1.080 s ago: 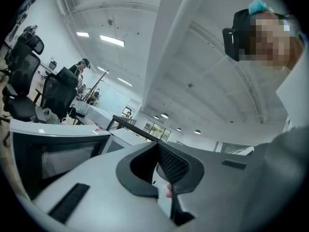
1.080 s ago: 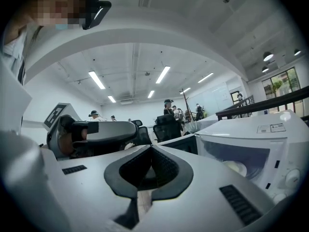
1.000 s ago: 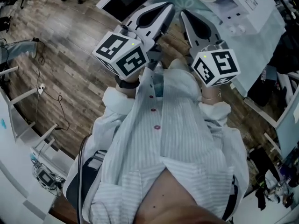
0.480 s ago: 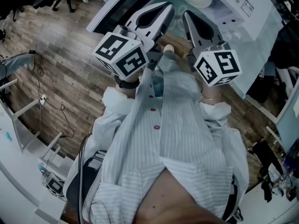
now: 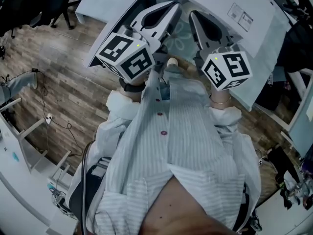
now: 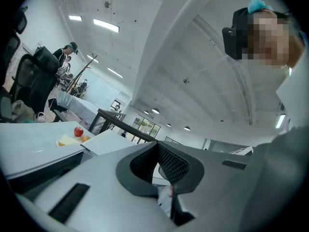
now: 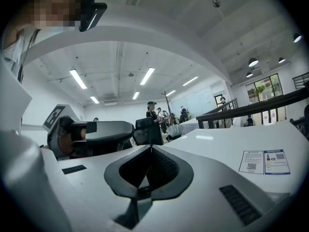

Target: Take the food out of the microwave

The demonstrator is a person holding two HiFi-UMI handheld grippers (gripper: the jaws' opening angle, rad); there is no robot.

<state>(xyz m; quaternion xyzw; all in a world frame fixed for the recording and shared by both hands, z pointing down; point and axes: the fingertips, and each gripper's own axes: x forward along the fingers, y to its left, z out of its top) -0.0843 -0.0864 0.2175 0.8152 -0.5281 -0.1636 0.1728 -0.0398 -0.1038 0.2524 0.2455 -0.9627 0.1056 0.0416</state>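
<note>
In the head view both grippers are held close in front of my chest, side by side, pointing away from me at a white microwave point(image 5: 254, 38). The left gripper point(image 5: 171, 10) is shut with nothing in it. So is the right gripper point(image 5: 195, 19). A pale greenish surface point(image 5: 182, 31) shows between the two grippers. No food is visible inside the microwave. In the left gripper view the left gripper point(image 6: 161, 178) has its jaws together. In the right gripper view the right gripper point(image 7: 145, 170) is also shut, beside a white top point(image 7: 227, 144) carrying a sticker point(image 7: 263, 161).
A plate with a red apple and yellow pieces point(image 6: 72, 137) sits on a white table to the left. A white panel point(image 5: 105, 13) juts out left of the microwave. Wooden floor point(image 5: 63, 77), cables and white racks point(image 5: 24, 131) lie to the left; people and office chairs stand far off.
The microwave has slid down and closer in the head view, and the bowl seen near the top edge earlier is out of sight. Both grippers stayed shut and side by side.
</note>
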